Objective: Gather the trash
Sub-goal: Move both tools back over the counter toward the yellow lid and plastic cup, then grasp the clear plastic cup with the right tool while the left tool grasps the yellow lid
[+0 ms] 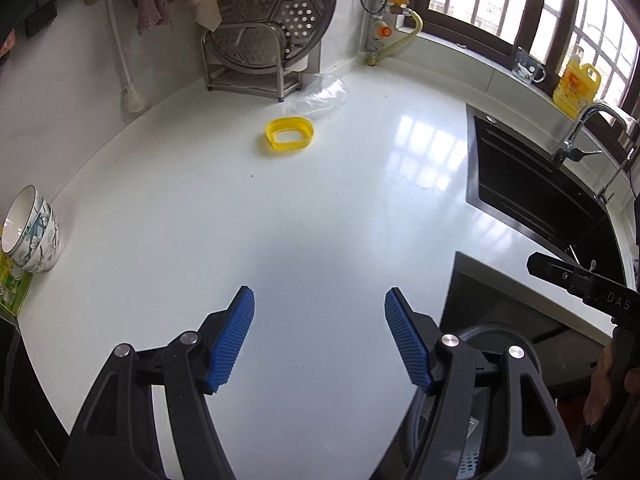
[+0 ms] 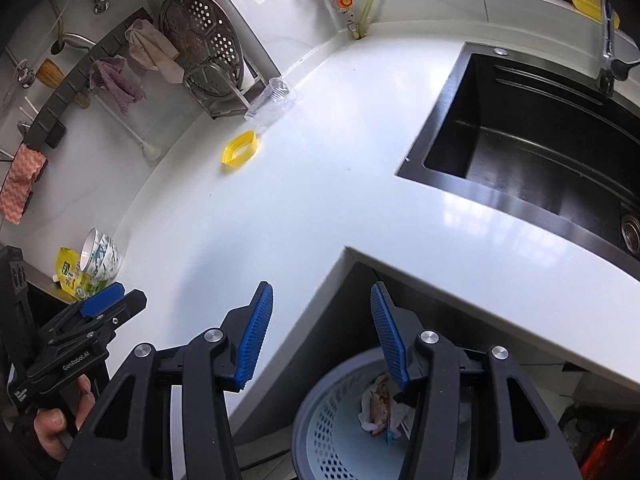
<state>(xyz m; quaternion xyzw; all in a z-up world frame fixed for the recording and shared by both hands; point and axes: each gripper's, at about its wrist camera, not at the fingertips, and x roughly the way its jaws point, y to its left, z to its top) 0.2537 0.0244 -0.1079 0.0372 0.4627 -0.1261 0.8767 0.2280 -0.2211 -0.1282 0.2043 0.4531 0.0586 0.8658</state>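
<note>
Left gripper [image 1: 319, 336]: jaws apart, nothing between the pads, countertop [image 1: 320, 208] directly beneath. Right gripper [image 2: 321, 332]: jaws apart, also empty; its right pad hangs over the bin [image 2: 340, 412] below the counter edge, its left pad over the counter corner.

Bin already holds crumpled wrappers [image 2: 380, 404], so some trash looks collected. Judged step: both hands free, between pickups, facing the remaining items.

Remaining trash, ahead of both grippers and well apart from them, toward the back wall: yellow ring [image 1: 289, 133], then a clear cup [image 1: 320, 94] just beyond it, beside the dish rack [image 1: 256, 64].

Ring: bright yellow plastic, rounded-rectangle band, hollow centre, lying flat; thin wall, probably light and rigid. Cup: transparent, ribbed, on its side, mouth toward the rack in the right view; likely flimsy, may crush or roll.

Next move calls for a forward reach across the counter, jaws straddling the ring's wall or the cup's body, then a gentle close.

Bowls [image 1: 32, 232] sit off to the left, sink [image 2: 520, 140] to the right; neither is trash.
</note>
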